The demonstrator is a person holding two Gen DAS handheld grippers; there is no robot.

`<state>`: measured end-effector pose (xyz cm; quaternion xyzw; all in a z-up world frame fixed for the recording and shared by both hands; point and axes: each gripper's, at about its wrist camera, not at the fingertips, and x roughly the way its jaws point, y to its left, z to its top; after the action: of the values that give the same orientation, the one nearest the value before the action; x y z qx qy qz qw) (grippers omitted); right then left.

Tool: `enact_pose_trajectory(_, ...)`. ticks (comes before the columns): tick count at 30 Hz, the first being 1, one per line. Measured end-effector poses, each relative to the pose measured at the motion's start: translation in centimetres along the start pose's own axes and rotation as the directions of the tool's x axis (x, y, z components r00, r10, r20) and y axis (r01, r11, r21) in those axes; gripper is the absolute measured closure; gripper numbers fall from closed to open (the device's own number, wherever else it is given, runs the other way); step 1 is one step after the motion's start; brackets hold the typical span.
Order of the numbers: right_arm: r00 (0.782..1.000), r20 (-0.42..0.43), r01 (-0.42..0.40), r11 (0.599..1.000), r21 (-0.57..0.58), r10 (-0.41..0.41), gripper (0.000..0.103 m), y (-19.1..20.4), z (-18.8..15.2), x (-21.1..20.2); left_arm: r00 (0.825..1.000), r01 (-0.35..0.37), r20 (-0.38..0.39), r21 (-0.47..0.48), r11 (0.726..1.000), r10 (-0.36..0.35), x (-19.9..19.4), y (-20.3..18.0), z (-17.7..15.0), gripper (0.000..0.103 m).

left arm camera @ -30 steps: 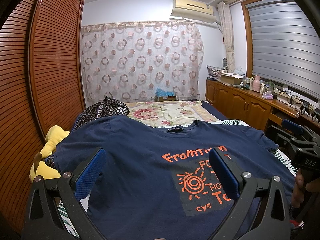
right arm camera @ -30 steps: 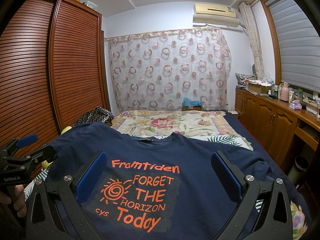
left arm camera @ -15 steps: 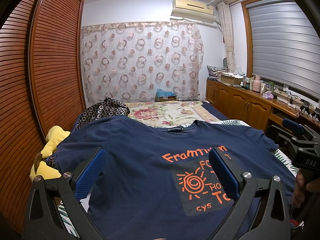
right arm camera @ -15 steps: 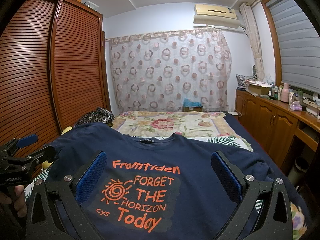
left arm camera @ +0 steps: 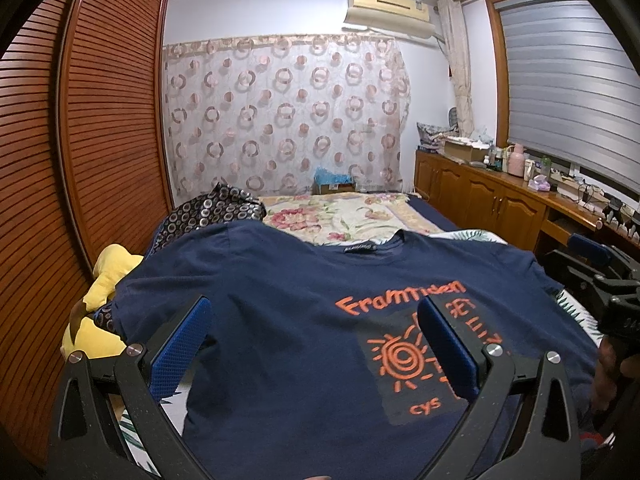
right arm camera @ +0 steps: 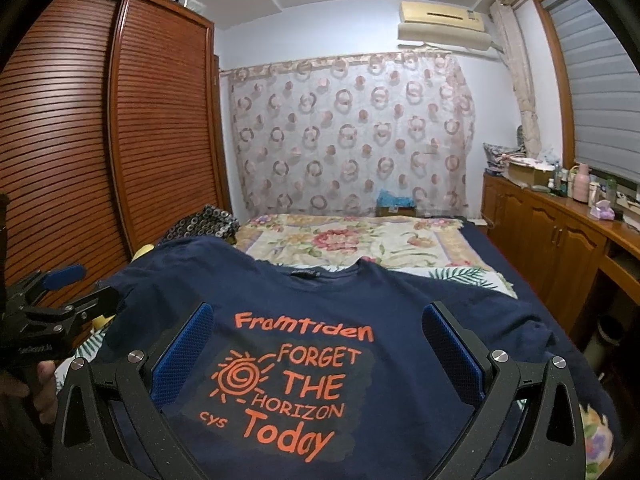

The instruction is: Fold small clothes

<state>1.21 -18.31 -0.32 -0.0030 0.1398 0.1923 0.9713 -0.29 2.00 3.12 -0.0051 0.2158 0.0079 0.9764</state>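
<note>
My left gripper (left arm camera: pixel 316 344) hangs over a navy T-shirt (left arm camera: pixel 304 320) with its blue-padded fingers (left arm camera: pixel 180 344) spread wide and nothing between them. My right gripper (right arm camera: pixel 316 346) is the same: pads far apart, released, empty. The T-shirt lies front-up across the lower half of both frames, spread on the bed (right arm camera: pixel 480 248), its collar (right arm camera: pixel 308 271) toward the middle of the picture and its hem running out of sight under my fingers. Orange print (right arm camera: pixel 288 380) reads "Framtiden", "FORGET THE HORIZON", "Today" and "cys" beside a spiral sun; in the right wrist view it sits between my right fingers, in the left wrist view at lower right, partly behind my left gripper's right-hand finger.

At the left edge of the right wrist view I see my left gripper from the side with my hand (right arm camera: pixel 40 384) on its handle; my right gripper shows at the right edge of the left wrist view.

A floral quilt (right arm camera: pixel 352 240) lies beyond the collar, a ring-patterned dark cloth (left arm camera: pixel 212 212) and a yellow soft item (left arm camera: pixel 108 276) at left centre. Louvred wooden doors (right arm camera: pixel 120 140) fill the left, a circle-patterned curtain (right arm camera: pixel 352 136) the centre, wooden cabinets (right arm camera: pixel 540 236) the right.
</note>
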Motion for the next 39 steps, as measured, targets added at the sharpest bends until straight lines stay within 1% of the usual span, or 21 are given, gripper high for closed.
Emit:
enact_pose_trajectory(4,0.999,-0.024,-0.036,0.999,-0.006,0.036,0.0,0.2,-0.1,0.7,1.0,-0.01,-0.025,-0.003,1.0,0.01,0.9,1.8,-0.3,0.0)
enact_pose_trajectory(6,0.998,-0.037,-0.049,0.999,-0.02,0.048,0.0,0.3,0.0,1.2,0.998,-0.023,-0.054,-0.001,1.0,0.022,1.4,3.2,-0.2,0.0)
enact_pose_trajectory(7,0.998,-0.042,-0.053,0.998,-0.024,0.052,0.0,0.3,0.1,1.3,0.998,-0.024,-0.059,0.0,1.0,0.024,1.8,3.1,-0.7,0.0)
enact_pose_trajectory(8,0.997,-0.048,-0.06,0.998,-0.027,0.058,0.0,0.4,0.1,1.4,0.997,-0.029,-0.075,-0.002,1.0,0.028,2.1,4.0,-0.6,0.0)
enact_pose_trajectory(10,0.996,-0.062,-0.069,0.997,-0.036,0.067,0.0,0.3,0.2,1.7,0.996,-0.032,-0.084,-0.01,0.999,0.031,2.2,4.7,-1.4,0.0)
enact_pose_trajectory(18,0.989,-0.11,-0.104,0.992,-0.074,0.095,0.0,-0.4,0.8,3.4,0.996,-0.04,-0.079,-0.04,0.998,0.036,2.6,7.6,-2.6,0.0)
enact_pose_trajectory(23,0.984,-0.133,-0.136,0.986,-0.096,0.122,0.0,0.2,1.0,4.7,0.996,-0.031,-0.083,-0.05,0.998,0.027,3.1,9.6,-3.4,0.0)
enact_pose_trajectory(25,0.978,-0.153,-0.159,0.982,-0.104,0.142,0.0,0.3,1.0,5.4,0.995,-0.039,-0.093,-0.059,0.997,0.033,3.5,11.1,-3.4,0.006)
enact_pose_trajectory(27,0.97,-0.178,-0.185,0.976,-0.116,0.163,0.0,0.6,1.1,6.2,0.994,-0.049,-0.101,-0.073,0.996,0.042,3.9,12.2,-3.3,0.015)
enact_pose_trajectory(28,0.968,-0.186,-0.193,0.973,-0.124,0.168,0.0,0.8,1.2,6.6,0.994,-0.052,-0.104,-0.081,0.995,0.043,4.1,12.9,-3.3,0.017)
enact_pose_trajectory(30,0.963,-0.204,-0.206,0.968,-0.144,0.175,0.0,1.1,1.3,7.0,0.992,-0.057,-0.115,-0.105,0.993,0.045,4.5,14.6,-3.2,0.024)
enact_pose_trajectory(31,0.962,-0.21,-0.209,0.966,-0.151,0.175,0.0,1.2,1.3,7.0,0.992,-0.058,-0.118,-0.112,0.992,0.045,4.7,14.9,-3.2,0.024)
enact_pose_trajectory(32,0.961,-0.215,-0.213,0.963,-0.162,0.177,0.0,1.3,1.5,7.2,0.991,-0.061,-0.123,-0.122,0.991,0.046,5.0,15.5,-3.2,0.028)
enact_pose_trajectory(33,0.959,-0.219,-0.22,0.96,-0.173,0.18,0.0,1.4,1.6,7.2,0.99,-0.068,-0.129,-0.132,0.989,0.051,5.3,16.2,-3.3,0.034)
enact_pose_trajectory(34,0.958,-0.223,-0.223,0.959,-0.178,0.181,0.0,1.4,1.8,7.3,0.989,-0.07,-0.135,-0.139,0.988,0.051,5.6,16.8,-3.3,0.037)
enact_pose_trajectory(36,0.954,-0.233,-0.234,0.956,-0.179,0.19,0.0,1.4,1.9,7.4,0.987,-0.066,-0.156,-0.156,0.986,0.041,6.7,18.0,-3.3,0.044)
enact_pose_trajectory(39,0.948,-0.247,-0.246,0.952,-0.182,0.198,0.0,1.6,2.0,7.7,0.983,-0.056,-0.183,-0.175,0.983,0.024,8.1,19.1,-3.3,0.052)
